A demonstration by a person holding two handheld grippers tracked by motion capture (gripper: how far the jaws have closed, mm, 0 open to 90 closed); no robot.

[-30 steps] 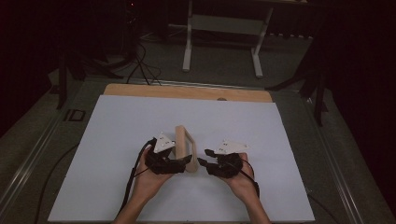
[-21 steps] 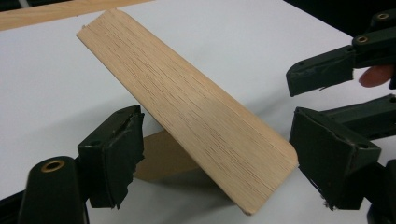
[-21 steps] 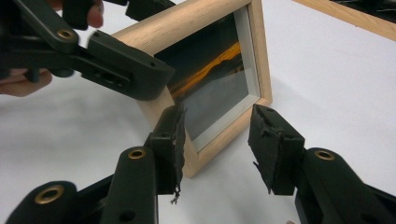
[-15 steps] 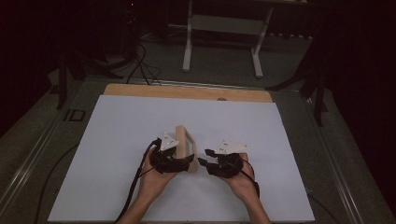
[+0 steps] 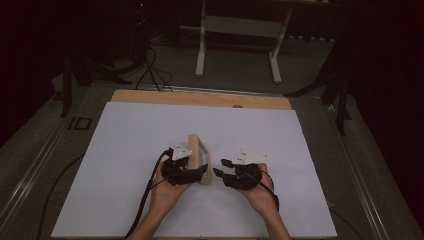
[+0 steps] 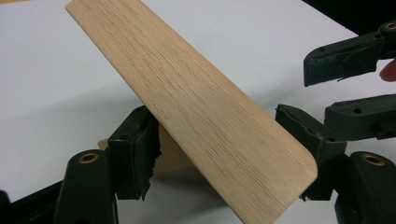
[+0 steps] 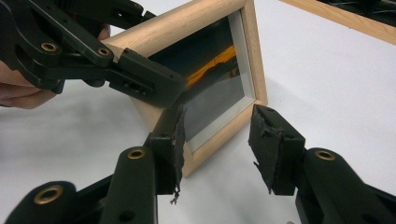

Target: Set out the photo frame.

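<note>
A light wooden picture frame (image 5: pixel 196 148) with a dark glass front (image 7: pixel 210 79) stands on edge on the white table. My left gripper (image 5: pixel 202 173) reaches it from the left. Its jaws have just been closing, and both pads now press across the frame's wooden side (image 6: pixel 205 107). One of its fingers (image 7: pixel 140 79) lies over the frame's near top corner. My right gripper (image 5: pixel 219 168) sits just right of the frame and is open. In its own view, the right gripper (image 7: pixel 219 149) has the frame's lower corner close to its left pad, while the right pad stands apart.
The white sheet (image 5: pixel 125 150) covers the table, with a wooden strip (image 5: pixel 200 98) along its far edge. Beyond it, a white stand's legs (image 5: pixel 239 45) and cables (image 5: pixel 150 70) lie on the dark floor. A black cable (image 5: pixel 147 195) trails from the left gripper.
</note>
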